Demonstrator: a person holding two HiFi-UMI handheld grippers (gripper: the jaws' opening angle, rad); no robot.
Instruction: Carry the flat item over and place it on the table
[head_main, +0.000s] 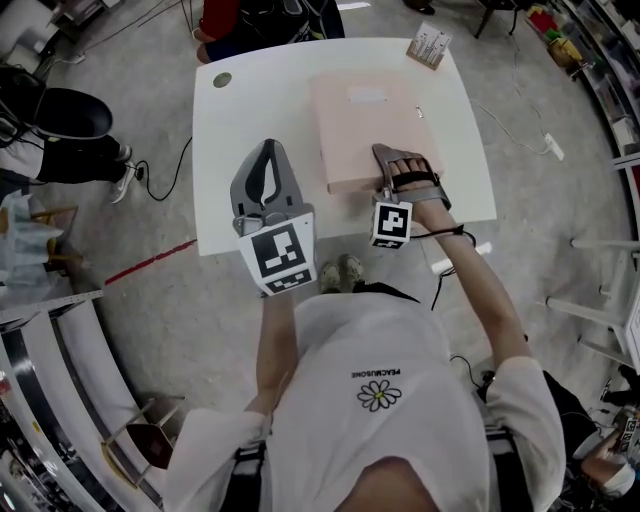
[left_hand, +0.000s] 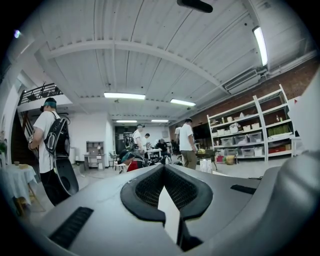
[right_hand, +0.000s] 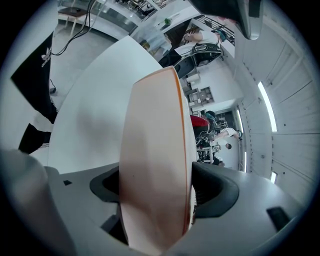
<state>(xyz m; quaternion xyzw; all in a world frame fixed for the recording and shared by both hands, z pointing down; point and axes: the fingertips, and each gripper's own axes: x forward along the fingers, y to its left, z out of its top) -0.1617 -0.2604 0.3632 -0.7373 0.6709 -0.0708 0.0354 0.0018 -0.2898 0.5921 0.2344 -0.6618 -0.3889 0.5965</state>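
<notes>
The flat item (head_main: 365, 125) is a pale pink box lying flat on the white table (head_main: 250, 110), right of centre. My right gripper (head_main: 395, 165) reaches over its near edge. In the right gripper view the box (right_hand: 155, 150) stands edge-on between the jaws above the table top (right_hand: 90, 115). A dark gap shows at the left pad, so the jaws are open around it. My left gripper (head_main: 268, 150) hovers over the table's near left part, shut and empty. Its tips (left_hand: 163, 170) meet and point up into the room.
A small box of cards (head_main: 430, 45) sits at the table's far right corner, and a round dark disc (head_main: 222, 79) at the far left. A person in red (head_main: 225, 20) is beyond the far edge. A black bag (head_main: 60, 115) and metal racks (head_main: 90, 400) stand at the left.
</notes>
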